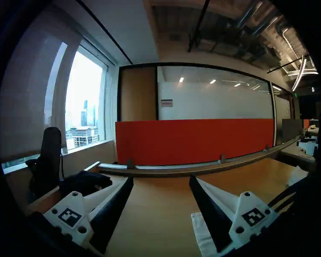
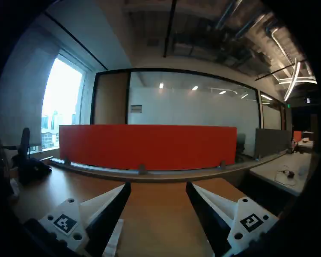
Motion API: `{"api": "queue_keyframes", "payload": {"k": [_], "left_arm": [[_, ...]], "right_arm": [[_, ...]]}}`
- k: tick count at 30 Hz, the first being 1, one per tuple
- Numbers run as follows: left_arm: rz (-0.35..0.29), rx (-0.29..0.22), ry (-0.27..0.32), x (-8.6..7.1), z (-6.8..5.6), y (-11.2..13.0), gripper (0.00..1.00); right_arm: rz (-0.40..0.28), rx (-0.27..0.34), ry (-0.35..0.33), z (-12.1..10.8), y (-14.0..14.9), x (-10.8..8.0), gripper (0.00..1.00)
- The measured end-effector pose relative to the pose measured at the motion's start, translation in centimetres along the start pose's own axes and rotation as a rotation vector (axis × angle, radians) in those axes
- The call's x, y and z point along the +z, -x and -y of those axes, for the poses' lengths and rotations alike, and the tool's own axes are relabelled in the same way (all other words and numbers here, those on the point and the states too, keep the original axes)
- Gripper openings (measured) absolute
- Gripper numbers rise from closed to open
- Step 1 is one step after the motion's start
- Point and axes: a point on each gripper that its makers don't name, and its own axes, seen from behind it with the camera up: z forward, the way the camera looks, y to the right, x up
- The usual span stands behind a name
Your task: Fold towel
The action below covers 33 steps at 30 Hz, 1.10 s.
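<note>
Left claw [image 1: 160, 177] and right claw [image 2: 158, 183], both wide and empty, over the desk [image 1: 160, 214], white towel [image 1: 199, 233] just beneath each claw's fingers

The towel [image 1: 199, 233] is white, with a stitched hem along its visible edge. It lies flat on the wooden desk [image 1: 160, 205], close to the near edge. Most of it is hidden, so its folds cannot be told.

Left hand-held gripper [image 1: 160, 177] spread; towel [image 1: 201, 235] on desk [image 1: 160, 214].
</note>
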Motion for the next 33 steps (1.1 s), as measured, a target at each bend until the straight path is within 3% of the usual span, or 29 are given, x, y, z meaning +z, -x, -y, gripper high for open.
{"api": "queue_keyframes", "payload": {"k": [6,20,33], "left_arm": [[0.006,0.003,0.005,-0.4,-0.2,-3.1,0.97],[0.037,0.027,0.081,-0.8,-1.6,-6.1,0.97],[0.116,0.079,0.245,-1.3,-4.8,-5.2,0.97]], "right_arm": [[0.004,0.007,-0.005,0.5,-2.3,-0.1,1.0],[0.011,-0.038,-0.03,1.8,-5.3,-0.8,1.0],[0.112,-0.135,-0.212,5.7,-4.1,-1.5,1.0]]}}
